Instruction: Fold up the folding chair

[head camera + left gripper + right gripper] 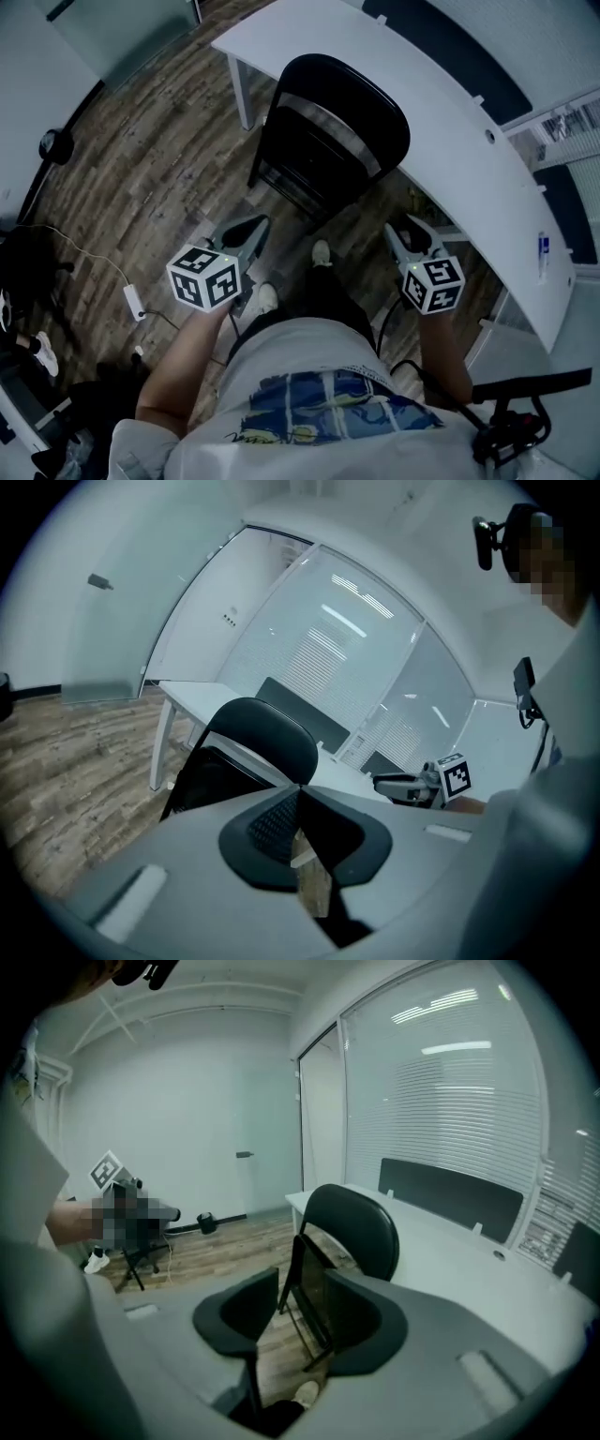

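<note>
Our left hand-held gripper (pixel 248 230) is pressed together on nothing; our right hand-held gripper (pixel 401 234) is spread and empty. The chair (pixel 337 122) stands upright just ahead between them, clear of both, beside the table (pixel 450 112), its seat seemingly swung up flat.

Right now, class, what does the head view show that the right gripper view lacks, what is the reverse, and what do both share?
Only the head view: the right gripper's marker cube, a white power adapter on its floor cable, and the blue print on the person's shirt. Only the right gripper view: that gripper's jaws standing apart and empty, and a metal door handle. Both: the black folding chair, white curved desk and wood-plank floor.
</note>
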